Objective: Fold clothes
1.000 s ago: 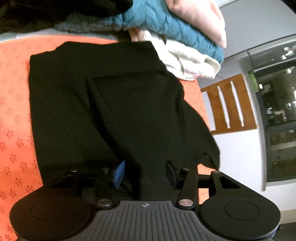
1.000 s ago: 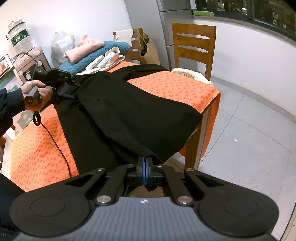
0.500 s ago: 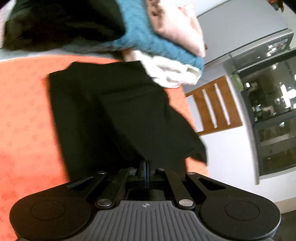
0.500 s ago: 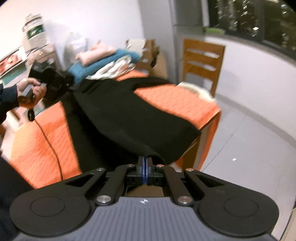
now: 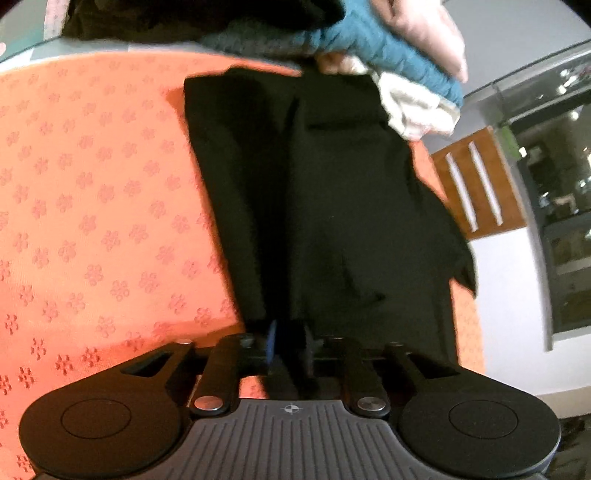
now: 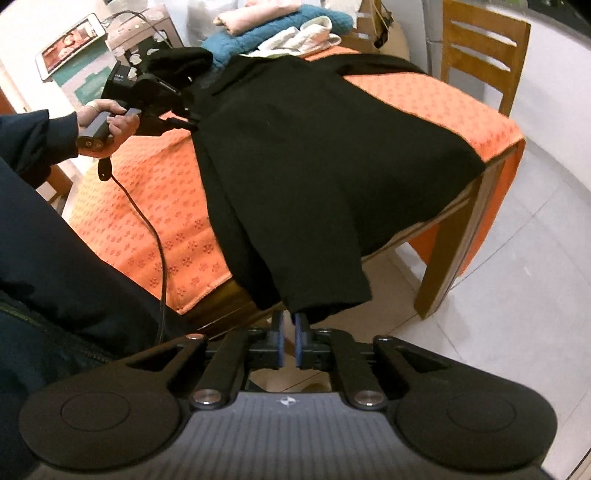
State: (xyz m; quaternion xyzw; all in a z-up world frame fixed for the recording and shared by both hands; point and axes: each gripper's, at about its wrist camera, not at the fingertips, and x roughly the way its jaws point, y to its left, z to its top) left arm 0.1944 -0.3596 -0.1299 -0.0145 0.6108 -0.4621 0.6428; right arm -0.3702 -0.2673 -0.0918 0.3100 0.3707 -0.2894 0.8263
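the black garment (image 6: 325, 155) lies lengthwise over the orange tabletop (image 6: 155, 206), one side doubled over, its lower end hanging off the near edge. the left gripper (image 5: 288, 339) seems to pinch cloth at the upper end, jaws nearly together, though blur hides it. the right gripper (image 6: 289, 325) sits at the hanging hem, jaws slightly apart, grip unclear. a lengthwise fold looks in hand; next, likely carrying the hem toward the collar. stacked clothes (image 6: 280, 26) sit beyond.

i am standing at a wooden bench (image 6: 439, 258) draped in an orange patterned cloth (image 6: 424, 98); a slatted wooden chair (image 6: 484, 48) is standing behind it, against a white wall (image 6: 554, 66), over pale floor tiles (image 6: 517, 295).
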